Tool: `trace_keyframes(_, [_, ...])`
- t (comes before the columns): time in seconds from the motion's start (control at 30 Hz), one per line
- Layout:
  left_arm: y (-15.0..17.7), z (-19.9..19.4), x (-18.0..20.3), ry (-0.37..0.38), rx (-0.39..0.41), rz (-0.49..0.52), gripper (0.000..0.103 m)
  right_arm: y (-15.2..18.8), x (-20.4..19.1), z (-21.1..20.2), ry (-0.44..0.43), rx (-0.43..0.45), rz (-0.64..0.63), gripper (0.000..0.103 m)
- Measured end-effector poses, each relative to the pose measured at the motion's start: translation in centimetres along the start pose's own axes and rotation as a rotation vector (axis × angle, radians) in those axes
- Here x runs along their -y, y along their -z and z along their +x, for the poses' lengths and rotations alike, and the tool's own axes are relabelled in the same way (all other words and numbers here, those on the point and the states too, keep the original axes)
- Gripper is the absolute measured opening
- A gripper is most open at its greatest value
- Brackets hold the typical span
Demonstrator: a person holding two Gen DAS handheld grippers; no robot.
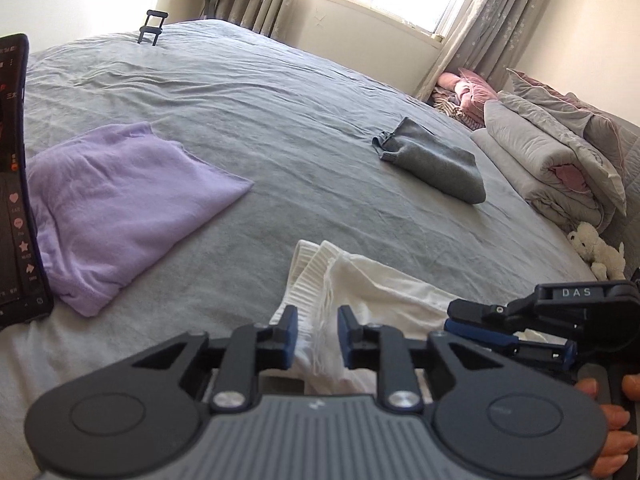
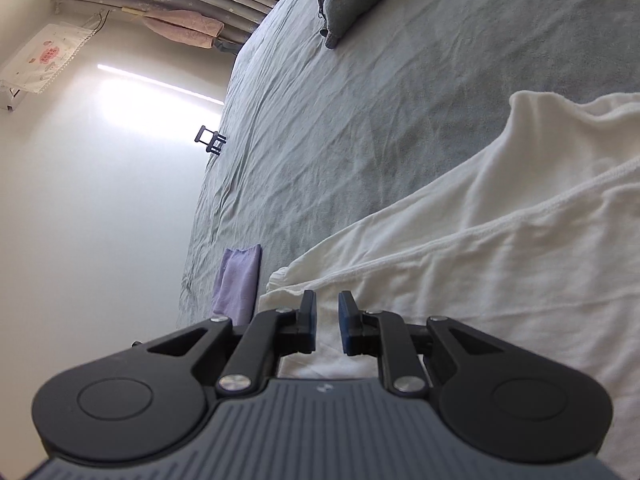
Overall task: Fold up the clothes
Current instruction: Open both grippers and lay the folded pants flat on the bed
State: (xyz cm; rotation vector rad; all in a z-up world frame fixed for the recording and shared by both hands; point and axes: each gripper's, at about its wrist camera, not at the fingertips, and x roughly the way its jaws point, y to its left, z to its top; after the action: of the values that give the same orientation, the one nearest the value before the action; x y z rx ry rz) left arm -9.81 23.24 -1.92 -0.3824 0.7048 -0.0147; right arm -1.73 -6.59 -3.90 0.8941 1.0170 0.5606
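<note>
A white knit garment (image 1: 384, 292) lies rumpled on the grey bed sheet (image 1: 280, 100), close in front of both grippers. My left gripper (image 1: 318, 336) is open, its jaws on either side of the garment's ribbed hem. My right gripper (image 1: 472, 318) lies turned on its side at the garment's right edge. In the right wrist view the right gripper (image 2: 327, 326) shows only a narrow gap, filled with the white garment (image 2: 500, 260). A folded purple garment (image 1: 120, 200) rests to the left and a folded grey garment (image 1: 436, 164) farther back on the right.
A phone (image 1: 16, 200) stands at the left edge with its screen lit. A small black stand (image 1: 152, 28) sits at the bed's far side. Folded bedding (image 1: 552, 160) and a plush toy (image 1: 600, 252) occupy the right. A person's fingers (image 1: 616, 416) hold the right gripper.
</note>
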Motion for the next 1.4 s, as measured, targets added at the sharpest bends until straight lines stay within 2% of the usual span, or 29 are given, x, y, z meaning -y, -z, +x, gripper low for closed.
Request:
trace_keyframes(0.03, [0.0,0.0,0.0,0.011,-0.008,0.002,0.002,0.1,0.0,0.0,0.002,-0.001,-0.003,0.018])
trace_keyframes(0.13, [-0.4,-0.6,-0.2,0.013,0.014,-0.004,0.002,0.5,0.1,0.1,0.012,-0.001,-0.016,0.018])
trace_keyframes(0.33, [-1.2,-0.7,-1.3,-0.137,0.033,-0.022,0.004,1.1,-0.1,-0.2,0.051,0.019,-0.077,0.018])
trace_keyframes(0.4, [-1.2,-1.1,-1.4,-0.093,0.053,-0.034,0.005,1.3,-0.3,-0.5,0.068,0.032,-0.106,0.018])
trace_keyframes(0.47, [-1.3,-1.6,-1.4,-0.036,0.074,-0.041,0.012,1.4,-0.5,-0.7,0.084,0.044,-0.136,0.018])
trace_keyframes(0.53, [-1.3,-1.8,-0.7,0.033,0.077,-0.02,0.012,1.8,-1.0,-0.8,0.109,0.062,-0.183,0.018])
trace_keyframes(0.63, [-0.9,-1.1,0.7,0.112,0.022,0.041,0.012,2.4,-1.5,-0.6,0.13,0.067,-0.244,0.018])
trace_keyframes(0.7, [-0.4,-0.5,1.5,0.12,-0.025,0.091,0.012,2.8,-1.8,-0.5,0.139,0.064,-0.283,0.018])
trace_keyframes(0.77, [0.3,0.3,1.9,0.094,-0.074,0.142,0.012,3.3,-1.8,-0.4,0.154,0.057,-0.314,0.018])
trace_keyframes(0.83, [0.9,0.6,1.9,0.013,-0.076,0.178,0.01,3.4,-1.6,-0.3,0.161,0.049,-0.322,0.018])
trace_keyframes(0.87, [1.1,0.4,1.7,-0.021,-0.058,0.19,0.003,3.5,-1.4,-0.3,0.163,0.047,-0.323,0.018])
trace_keyframes(0.97, [0.9,-0.7,1.2,-0.095,0.018,0.179,0.004,3.6,-1.0,-0.5,0.169,0.046,-0.32,0.018])
trace_keyframes(1.03, [0.5,-1.6,0.9,-0.122,0.075,0.176,0.008,3.7,-0.9,-0.9,0.175,0.051,-0.324,0.018])
trace_keyframes(1.17, [-0.6,-2.0,0.6,-0.004,0.079,0.127,0.01,3.9,-1.3,-1.5,0.208,0.086,-0.369,0.018])
trace_keyframes(1.33, [-1.0,1.4,2.1,0.111,0.039,0.23,0.011,4.6,-1.9,-1.2,0.313,0.163,-0.498,0.019])
trace_keyframes(1.4, [-1.0,2.8,2.0,0.129,0.035,0.241,0.011,4.7,-1.6,-1.2,0.356,0.192,-0.539,0.019])
